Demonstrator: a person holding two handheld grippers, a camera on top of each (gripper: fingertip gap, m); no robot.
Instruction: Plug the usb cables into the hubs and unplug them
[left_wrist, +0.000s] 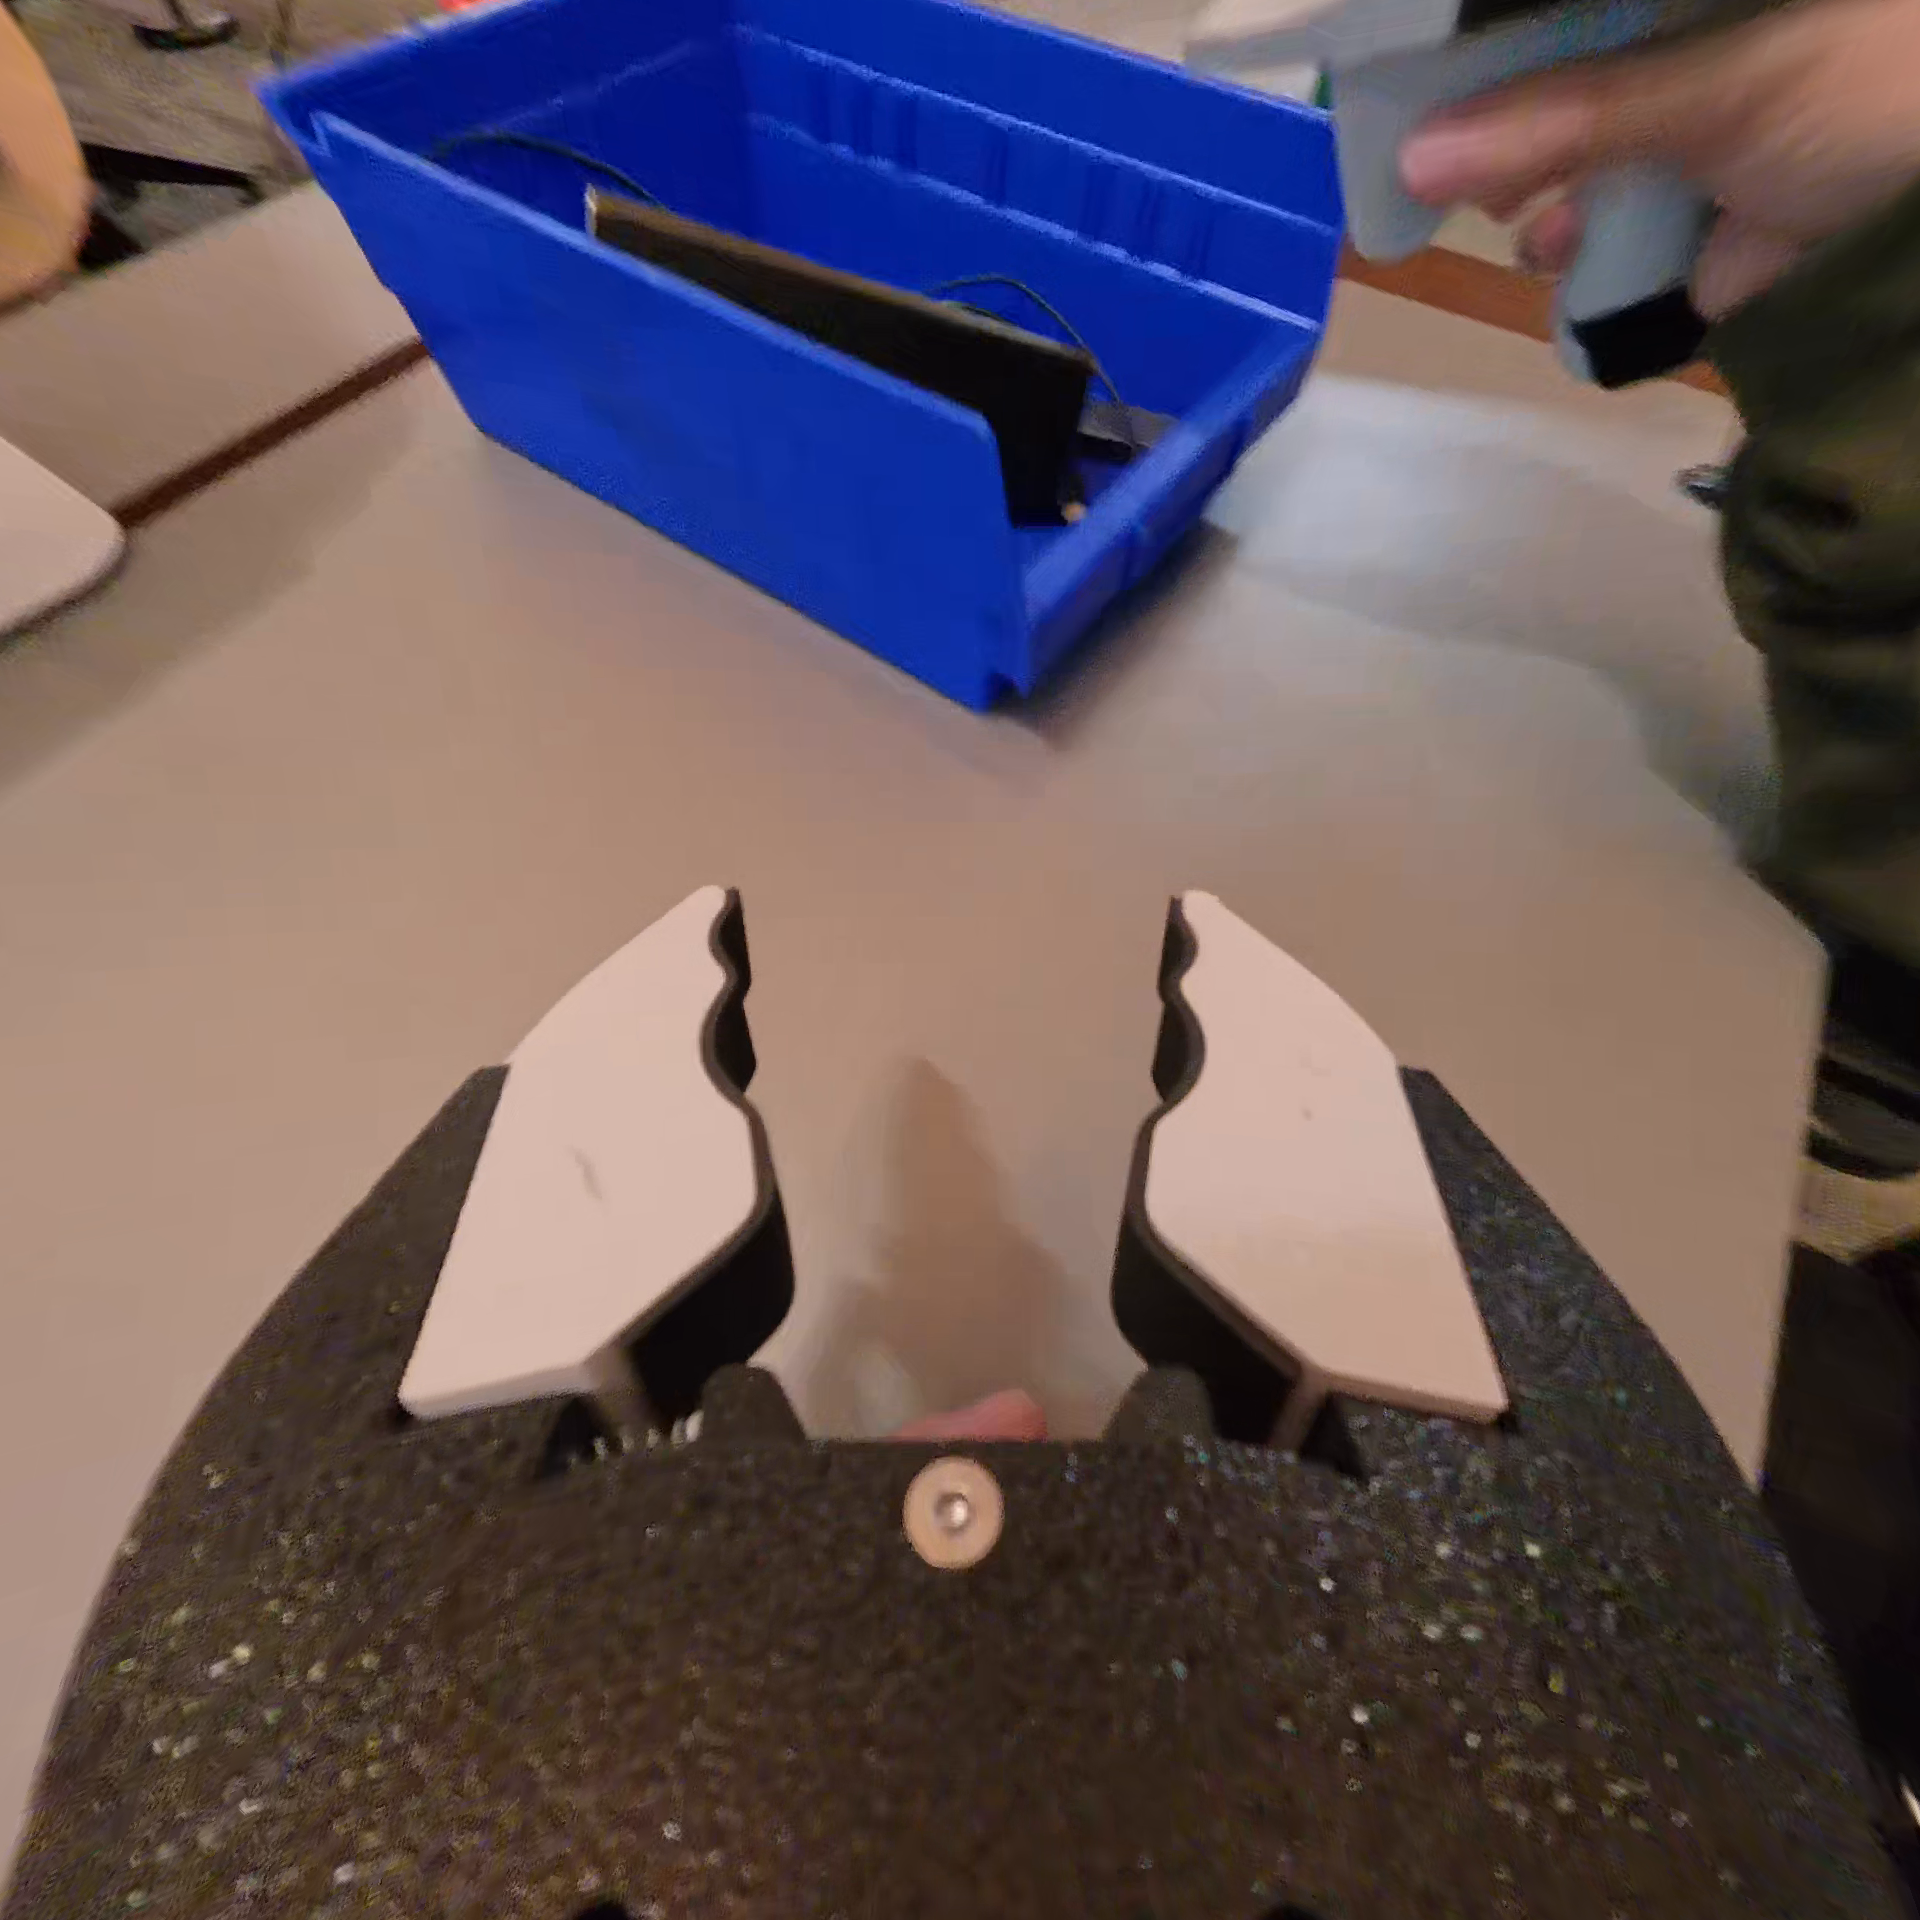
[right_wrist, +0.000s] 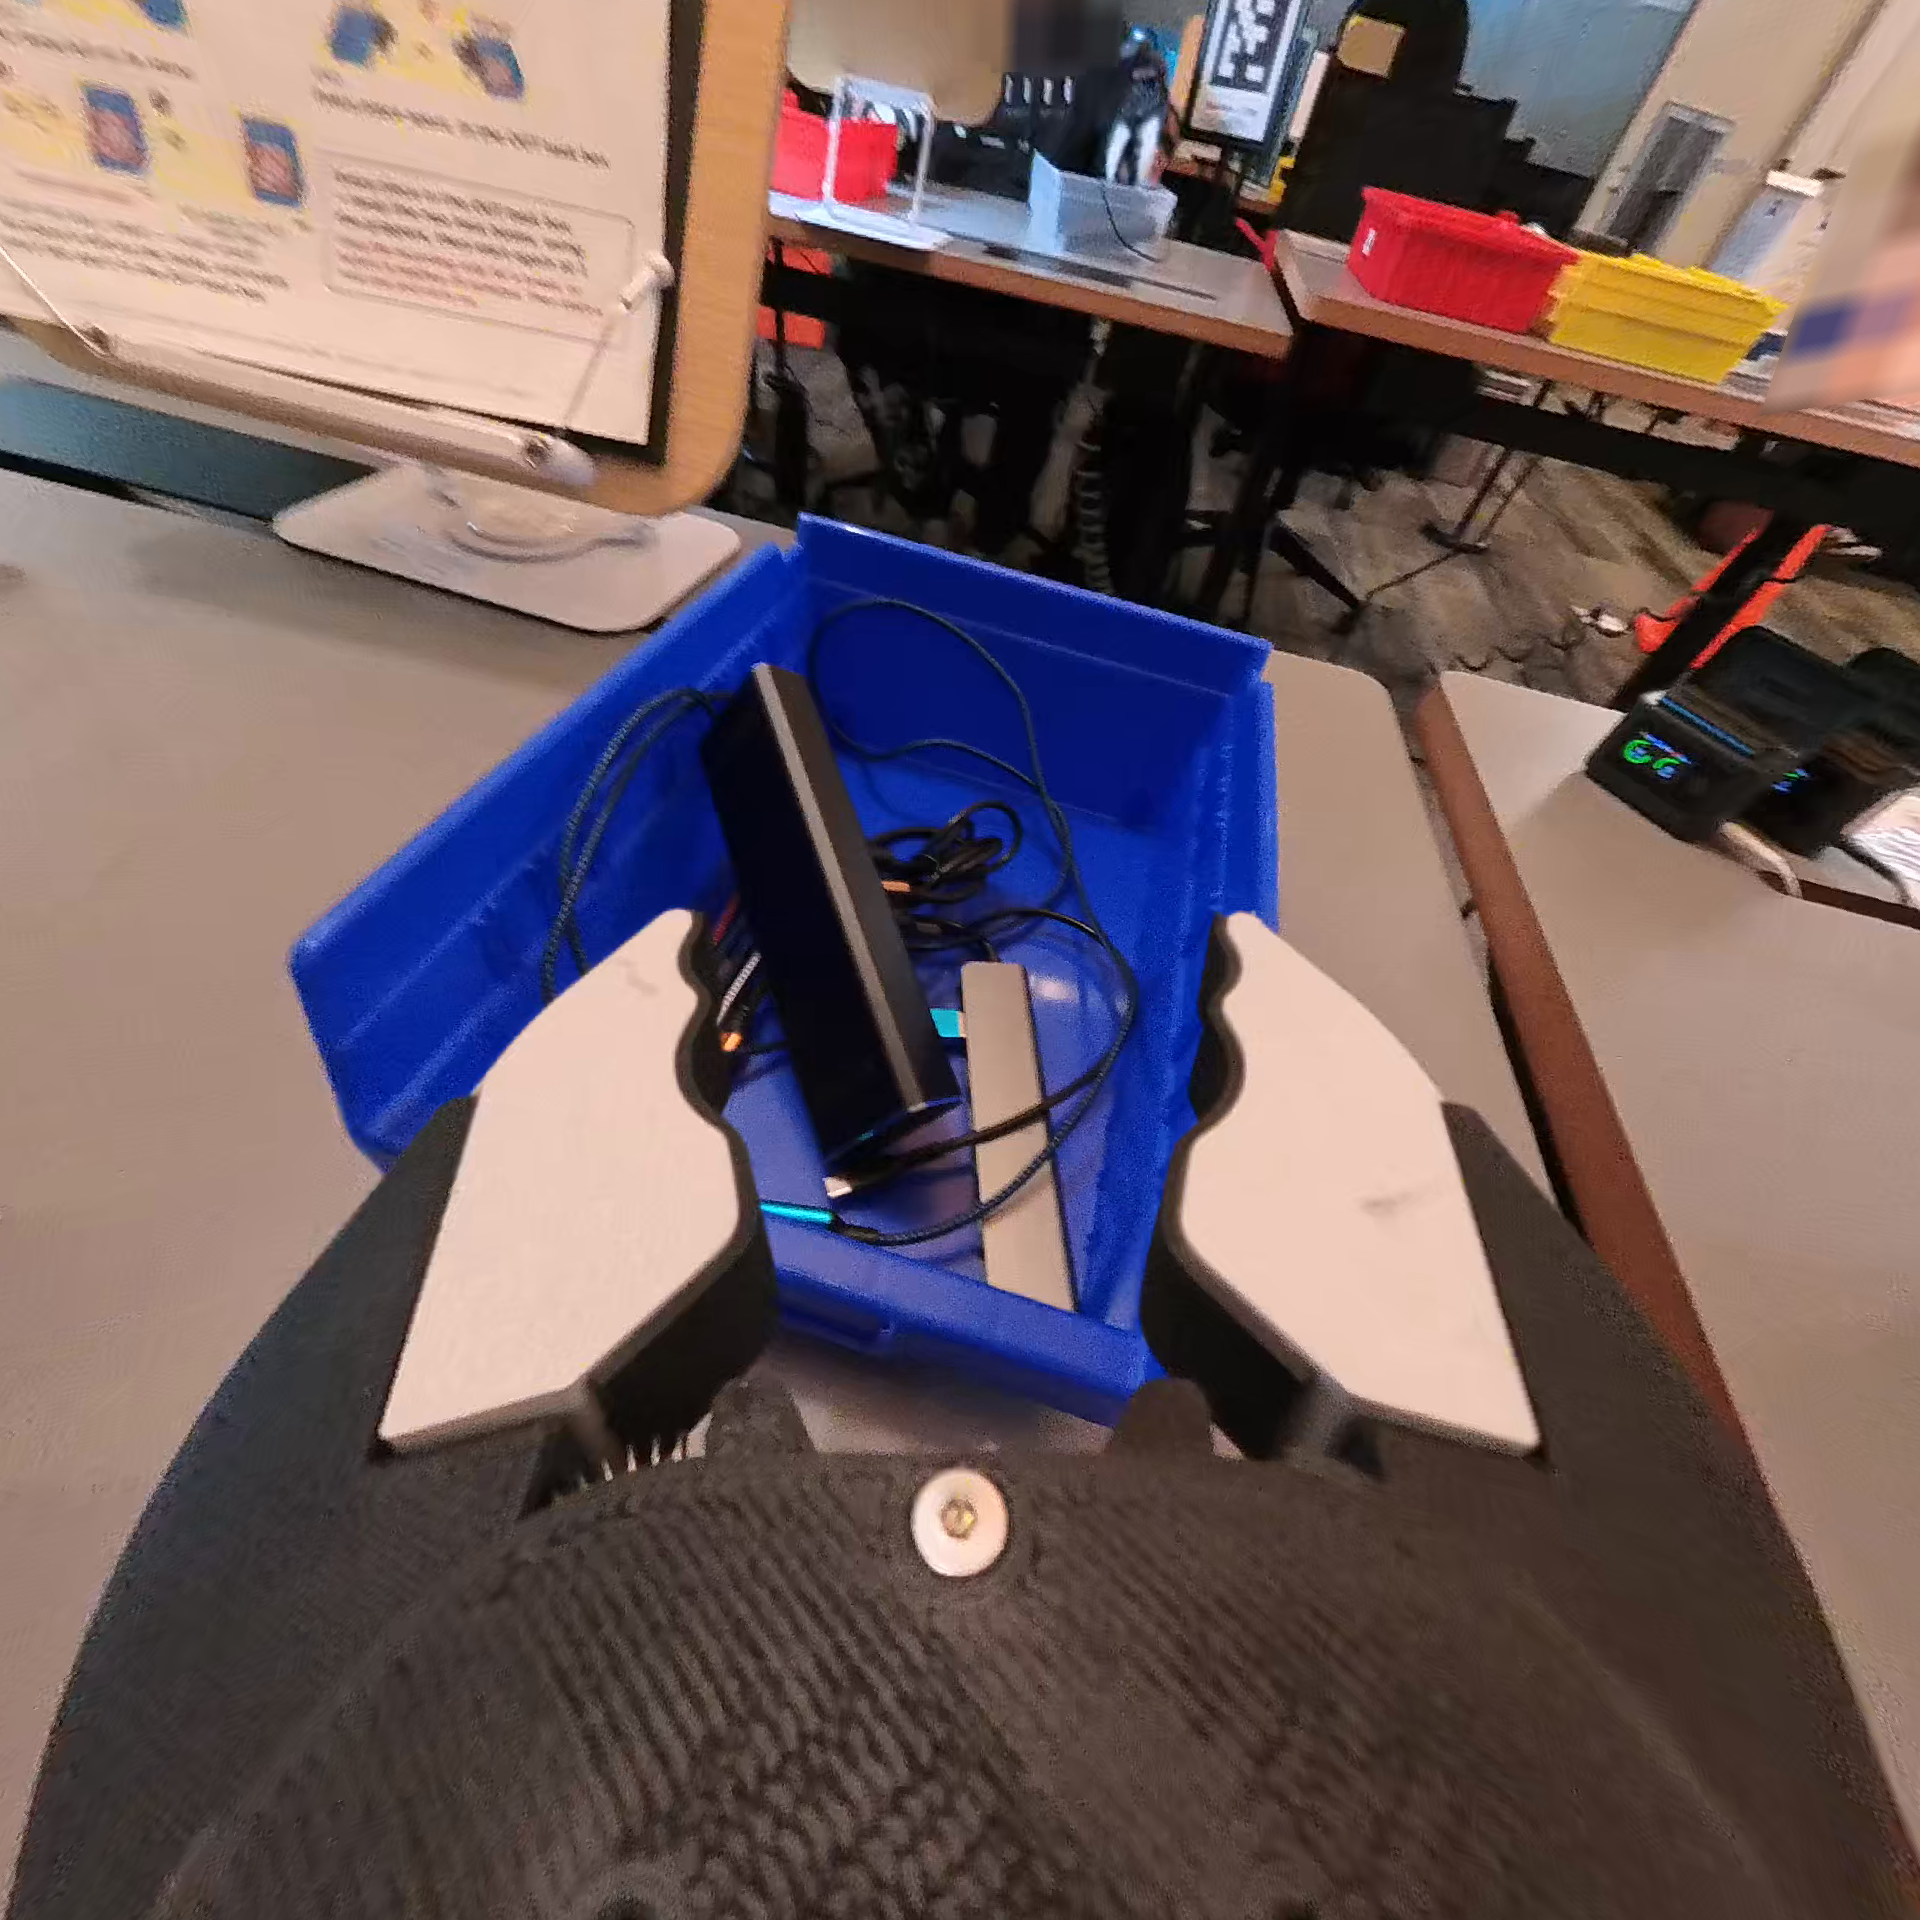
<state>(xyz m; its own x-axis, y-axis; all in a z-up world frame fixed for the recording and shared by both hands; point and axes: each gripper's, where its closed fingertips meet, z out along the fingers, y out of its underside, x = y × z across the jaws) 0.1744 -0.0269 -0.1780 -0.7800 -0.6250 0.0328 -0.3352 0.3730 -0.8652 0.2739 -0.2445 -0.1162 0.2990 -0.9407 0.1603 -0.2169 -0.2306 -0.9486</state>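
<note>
A blue bin (right_wrist: 1164, 707) stands on the grey table and holds a long black hub (right_wrist: 821, 914) leaning on edge, a flat silver hub (right_wrist: 1013, 1122) and tangled black USB cables (right_wrist: 956, 842). My right gripper (right_wrist: 956, 925) is open and empty, hovering just in front of and above the bin's near wall. In the left wrist view the blue bin (left_wrist: 727, 457) sits farther off with the black hub (left_wrist: 862, 322) showing inside. My left gripper (left_wrist: 956, 904) is open and empty over bare table, well short of the bin.
A person's hand holding the other gripper's handle (left_wrist: 1621, 208) is at the upper right of the left wrist view. A stand with a printed sheet (right_wrist: 343, 208) is behind the bin on the left. A small black device (right_wrist: 1704, 758) sits on the neighbouring table.
</note>
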